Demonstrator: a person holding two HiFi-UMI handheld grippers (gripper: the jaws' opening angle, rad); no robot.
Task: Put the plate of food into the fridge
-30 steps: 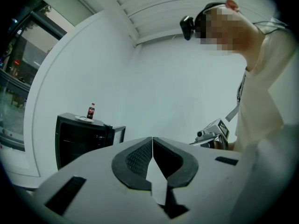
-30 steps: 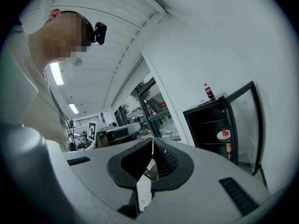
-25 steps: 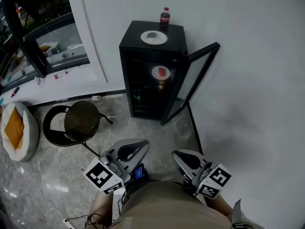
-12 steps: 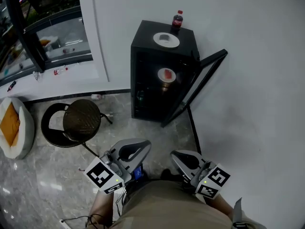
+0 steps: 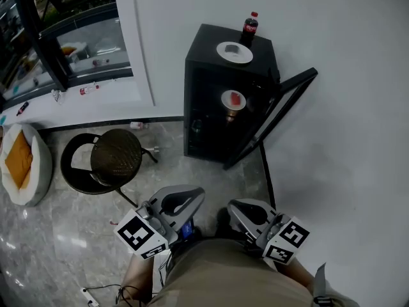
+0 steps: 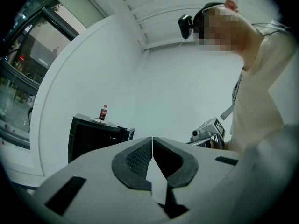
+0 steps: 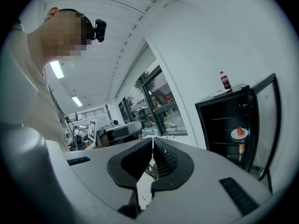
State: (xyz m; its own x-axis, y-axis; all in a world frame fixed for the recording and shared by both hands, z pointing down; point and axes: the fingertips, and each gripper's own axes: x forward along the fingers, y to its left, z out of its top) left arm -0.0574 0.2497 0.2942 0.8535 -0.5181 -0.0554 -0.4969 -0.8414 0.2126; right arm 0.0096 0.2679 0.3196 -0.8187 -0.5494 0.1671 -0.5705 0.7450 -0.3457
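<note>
No print is legible anywhere; the red label on the bottle [image 5: 250, 27] is too small.

Fridge [image 5: 208, 117] stands on floor [image 5: 211, 178] against wall [image 5: 339, 75], door [image 5: 281, 110] swung open to its right. Food plate [image 5: 233, 99] sits on an upper shelf inside, with a drink [image 7: 241, 148] on the shelf just below. On the fridge top: second plate [image 5: 234, 52], bottle [image 5: 250, 25] just behind it. Stool [image 5: 115, 158] is left of fridge. Cushion [image 5: 22, 165] lies farther left, below window [image 5: 83, 37].
</note>
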